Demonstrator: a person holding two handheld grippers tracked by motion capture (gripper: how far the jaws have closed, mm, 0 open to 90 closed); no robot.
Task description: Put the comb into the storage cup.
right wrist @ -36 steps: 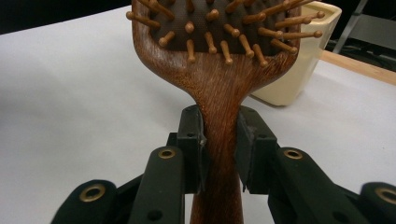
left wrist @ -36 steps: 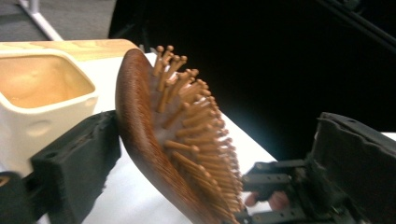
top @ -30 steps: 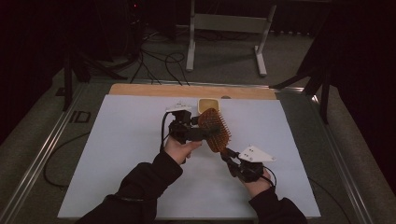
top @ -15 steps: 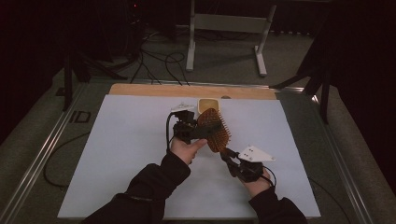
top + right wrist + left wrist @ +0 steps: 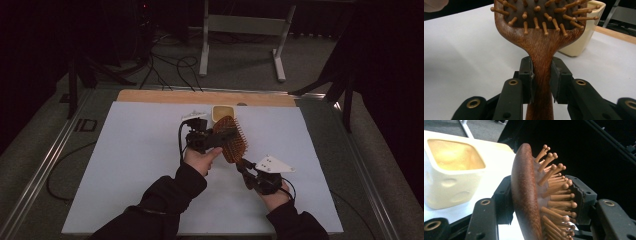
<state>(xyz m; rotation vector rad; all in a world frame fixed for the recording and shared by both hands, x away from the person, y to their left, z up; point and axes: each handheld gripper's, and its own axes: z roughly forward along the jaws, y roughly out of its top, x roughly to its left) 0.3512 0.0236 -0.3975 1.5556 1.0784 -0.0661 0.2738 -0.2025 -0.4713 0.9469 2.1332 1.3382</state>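
Note:
A wooden paddle hairbrush (image 5: 233, 146) with wooden pins is held up over the white sheet, its head pointing away from me. My right gripper (image 5: 244, 166) is shut on the brush's handle (image 5: 541, 57), one pad on each side. My left gripper (image 5: 225, 136) has just been closing, with the brush head (image 5: 525, 195) between its jaws. One pad lies against the smooth back and the other fingertip (image 5: 584, 200) meets the pin tips. A cream square cup (image 5: 223, 113) stands just behind the brush, and it shows close by (image 5: 451, 177) in the left gripper view.
A white sheet (image 5: 135, 150) covers the table, with a bare wooden strip (image 5: 165, 96) along its far edge. Beyond the table are a metal stand (image 5: 240, 25) and cables (image 5: 170, 65) on the floor. Metal rails (image 5: 50, 155) run along the table's sides.
The left gripper's jaws have closed from wide apart onto the brush head. That hand shifted slightly toward the brush. The right hand and the handle kept still.

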